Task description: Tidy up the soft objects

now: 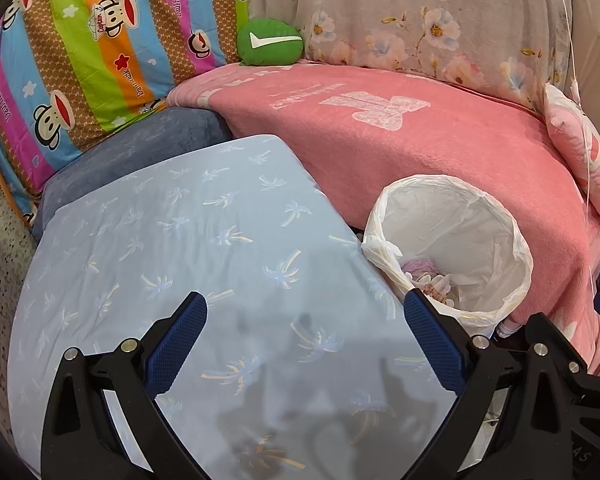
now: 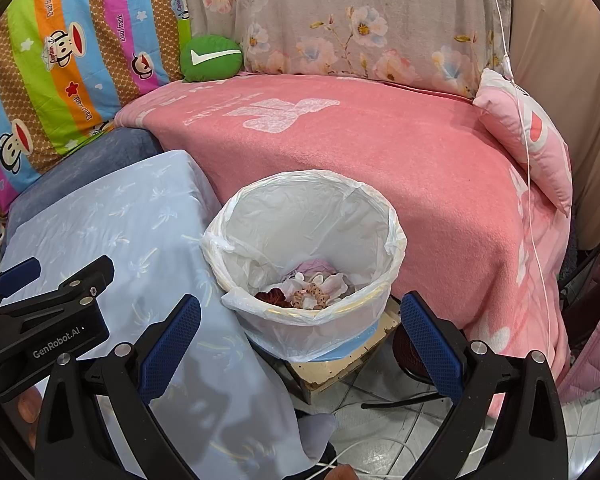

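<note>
A white bin lined with a plastic bag [image 2: 304, 240] [image 1: 452, 240] stands between the light blue palm-print sheet [image 1: 180, 272] [image 2: 112, 232] and the pink blanket [image 2: 380, 168] [image 1: 420, 148]. Several small soft items [image 2: 312, 288] lie at its bottom. My left gripper [image 1: 306, 312] is open above the blue sheet, nothing between its fingers. My right gripper [image 2: 300, 316] is open just in front of the bin. The left gripper's body [image 2: 40, 320] shows at the left of the right wrist view. A green round cushion [image 1: 270, 42] [image 2: 211, 58] rests at the back.
A striped monkey-print quilt [image 1: 80, 60] and a grey floral cloth [image 2: 360, 20] stand behind. A pink pillow [image 2: 532, 136] leans at the right with a thin white cord [image 2: 536, 208] hanging past it. The bin rests on a low stand [image 2: 340, 364] over tiled floor.
</note>
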The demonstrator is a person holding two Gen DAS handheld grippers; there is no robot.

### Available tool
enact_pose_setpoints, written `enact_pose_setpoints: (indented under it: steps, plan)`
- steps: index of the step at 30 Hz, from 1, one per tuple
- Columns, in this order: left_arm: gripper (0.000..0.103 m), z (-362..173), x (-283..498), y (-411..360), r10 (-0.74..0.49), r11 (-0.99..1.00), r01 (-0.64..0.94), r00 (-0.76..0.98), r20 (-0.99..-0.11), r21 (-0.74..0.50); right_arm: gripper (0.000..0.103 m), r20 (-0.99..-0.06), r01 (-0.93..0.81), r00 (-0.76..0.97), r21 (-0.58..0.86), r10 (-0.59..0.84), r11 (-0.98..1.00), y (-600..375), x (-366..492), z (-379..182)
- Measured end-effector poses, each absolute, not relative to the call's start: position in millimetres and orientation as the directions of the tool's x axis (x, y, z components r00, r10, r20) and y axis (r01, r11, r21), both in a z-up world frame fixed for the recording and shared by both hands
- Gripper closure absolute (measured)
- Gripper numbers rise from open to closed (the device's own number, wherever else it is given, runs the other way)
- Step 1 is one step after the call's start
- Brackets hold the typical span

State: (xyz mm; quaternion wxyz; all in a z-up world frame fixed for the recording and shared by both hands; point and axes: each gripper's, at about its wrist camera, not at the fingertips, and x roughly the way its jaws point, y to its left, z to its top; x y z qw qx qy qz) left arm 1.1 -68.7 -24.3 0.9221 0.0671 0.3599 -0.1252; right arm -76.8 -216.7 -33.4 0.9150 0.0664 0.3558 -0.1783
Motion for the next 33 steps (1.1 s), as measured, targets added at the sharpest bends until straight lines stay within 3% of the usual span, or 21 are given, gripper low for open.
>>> enact_pose_setpoints:
  steps: [33]
  plan:
    - [0.008, -22.2, -3.9, -72.6, -0.190, 0.954, 0.295, 0.714, -0.674, 0.043, 0.006, -0.673, 0.378, 0.685, 0.000, -0.280, 0.926, -220.0, -79.4, -31.0]
